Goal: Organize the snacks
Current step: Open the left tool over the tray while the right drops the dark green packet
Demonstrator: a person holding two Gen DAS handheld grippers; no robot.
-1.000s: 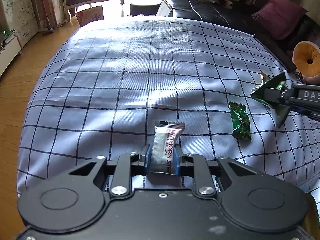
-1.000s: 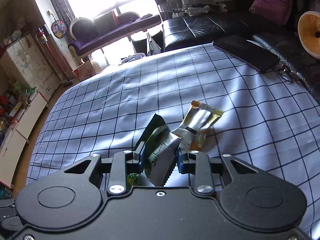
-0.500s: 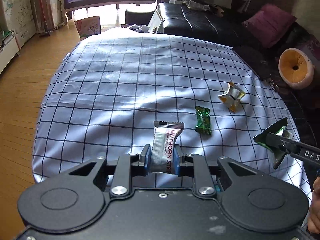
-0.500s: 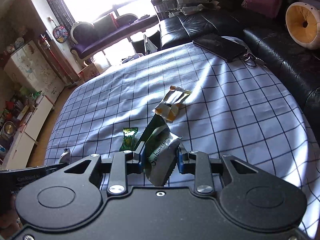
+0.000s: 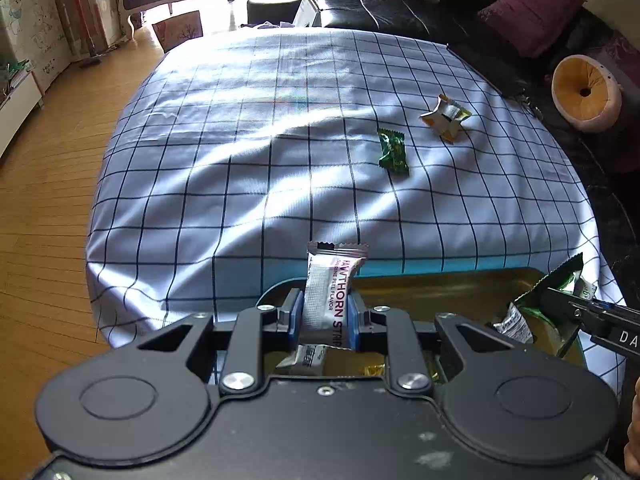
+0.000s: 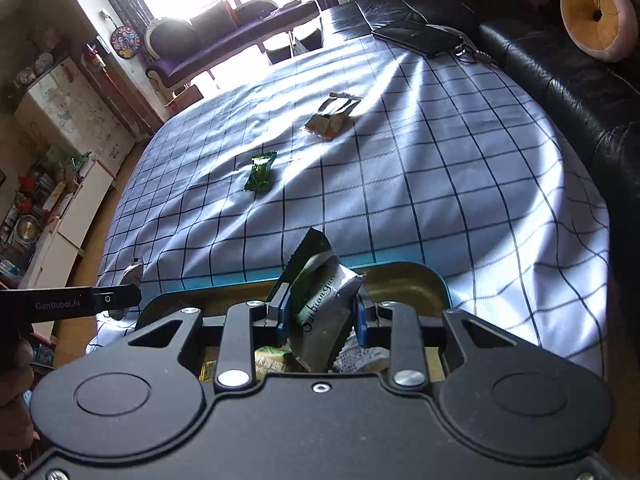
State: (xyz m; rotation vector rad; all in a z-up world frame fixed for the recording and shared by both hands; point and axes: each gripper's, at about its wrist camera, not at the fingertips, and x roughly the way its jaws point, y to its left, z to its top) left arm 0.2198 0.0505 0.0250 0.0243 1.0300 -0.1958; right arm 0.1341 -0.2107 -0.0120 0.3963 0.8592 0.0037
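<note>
My left gripper (image 5: 322, 314) is shut on a silver hawthorn strip packet (image 5: 330, 284), held upright over the near end of a gold tray (image 5: 440, 284). My right gripper (image 6: 320, 312) is shut on a green and white snack packet (image 6: 320, 296) above the same tray (image 6: 404, 280); it also shows at the right of the left wrist view (image 5: 556, 300). Several wrapped snacks lie in the tray. On the checked cloth (image 5: 280, 140) remain a small green candy (image 5: 393, 154) and a yellow-silver packet (image 5: 446, 117).
A black phone (image 6: 416, 36) lies at the cloth's far right edge by a black sofa (image 6: 560, 72) with an orange round cushion (image 6: 596, 16). Wooden floor (image 5: 44, 200) runs along the left. A hand (image 6: 16, 368) holds the left gripper's handle.
Both grippers have drawn back from the middle of the cloth to its near edge with their packets still held. The gold tray has come into view under them.
</note>
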